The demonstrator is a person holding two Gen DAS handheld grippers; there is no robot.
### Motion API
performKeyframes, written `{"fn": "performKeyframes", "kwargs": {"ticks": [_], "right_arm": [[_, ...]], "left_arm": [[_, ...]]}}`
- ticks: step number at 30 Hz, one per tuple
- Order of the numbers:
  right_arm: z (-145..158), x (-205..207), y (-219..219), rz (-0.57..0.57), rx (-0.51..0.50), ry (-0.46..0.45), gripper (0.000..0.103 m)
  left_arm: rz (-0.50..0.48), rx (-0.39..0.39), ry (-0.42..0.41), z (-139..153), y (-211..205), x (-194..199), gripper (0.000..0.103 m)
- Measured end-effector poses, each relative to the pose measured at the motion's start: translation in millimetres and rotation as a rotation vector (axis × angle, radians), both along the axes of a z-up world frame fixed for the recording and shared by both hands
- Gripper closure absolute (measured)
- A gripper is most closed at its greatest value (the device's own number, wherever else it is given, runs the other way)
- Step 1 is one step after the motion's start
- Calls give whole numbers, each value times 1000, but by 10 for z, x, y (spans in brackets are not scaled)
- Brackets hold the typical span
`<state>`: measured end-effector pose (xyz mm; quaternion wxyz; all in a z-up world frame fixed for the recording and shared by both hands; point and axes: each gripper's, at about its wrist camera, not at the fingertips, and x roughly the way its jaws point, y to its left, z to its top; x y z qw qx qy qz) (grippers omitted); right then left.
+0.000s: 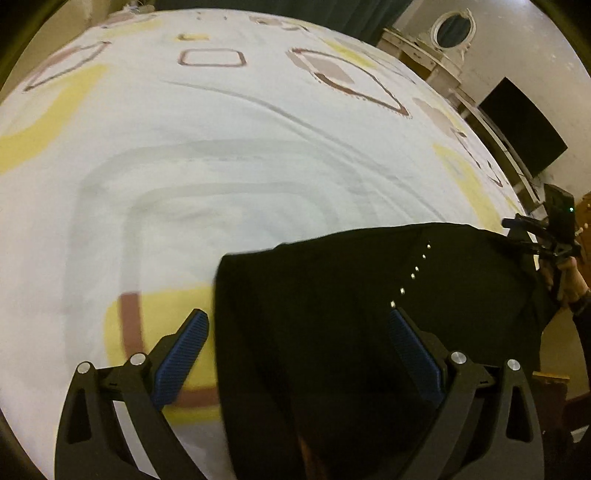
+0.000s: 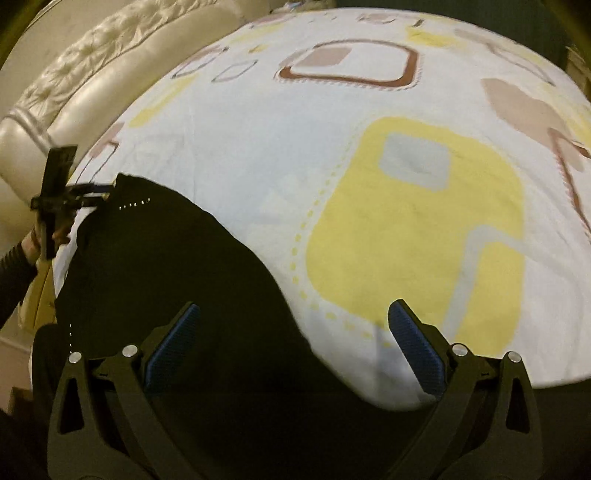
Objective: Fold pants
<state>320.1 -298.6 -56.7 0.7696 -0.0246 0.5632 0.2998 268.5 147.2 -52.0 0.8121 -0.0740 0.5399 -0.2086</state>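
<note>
The black pants (image 1: 369, 317) lie on the near edge of the bed and hang over it; a row of small shiny studs shows on them. They also show in the right wrist view (image 2: 177, 266). My left gripper (image 1: 297, 321) is open, its jaws wide apart over the pants' left edge. My right gripper (image 2: 293, 314) is open over the pants' right edge. Each gripper shows small in the other's view, the right gripper (image 1: 517, 229) and the left gripper (image 2: 99, 192), both at a far corner of the pants.
The bed sheet (image 1: 221, 147) is white with yellow and brown squares. A cream padded headboard (image 2: 74, 74) stands at the left. A dresser with an oval mirror (image 1: 452, 31) and a dark screen (image 1: 524, 125) stand past the bed.
</note>
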Motion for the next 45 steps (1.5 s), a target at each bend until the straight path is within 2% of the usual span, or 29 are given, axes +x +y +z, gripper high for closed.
{"fn": "performKeyframes", "kwargs": {"ticks": [4,6,7,8,9,10,11,12,15,16,18,21,25,31,35,39,42,45], "right_arm": [[-115,106,87,48,-4,52,4],[-164,117,151,82,-21,76,20],[-191,100,212,100,-65,69,33],[-199,82,236,111,-100,56,36],[-197,78,243,113,-110,52,43],[-185,85,238,109,-98,57,59],[-163,102,205,105,-46,90,86],[-145,105,193,102,-15,112,96],[-81,16,272,121,-73,66,96],[-43,-26,298,123,-92,45,96],[53,-96,295,121,-106,8,96],[290,-208,227,88,-86,-74,96],[618,-469,128,75,-87,-185,96],[952,-1237,73,74,-111,-330,96],[939,-1654,49,59,-106,-373,96],[745,-2015,145,74,-145,-380,96],[597,-2234,191,84,-156,-358,96],[462,-2403,186,89,-158,-329,96]], "left_arm": [[-32,16,2,-54,-78,121,6],[-46,37,5,-67,-118,148,7],[-56,48,5,-71,-141,165,9],[-61,67,0,-54,-159,168,14],[-53,102,-11,-46,-165,185,35],[-21,155,-16,-39,-152,216,54],[12,165,-7,-28,-108,244,61],[30,142,9,-15,-62,276,68],[41,77,42,4,7,320,80],[35,74,41,18,-5,302,85],[30,75,30,76,-41,271,90],[43,49,1,193,-48,233,91],[60,-6,-65,516,-9,35,92],[67,-91,-150,987,29,-505,95],[81,-122,-164,1083,45,-938,96],[80,-137,-151,1049,41,-1335,96],[83,-130,-127,944,34,-1624,96],[109,-148,-66,721,102,-1875,96]]}}
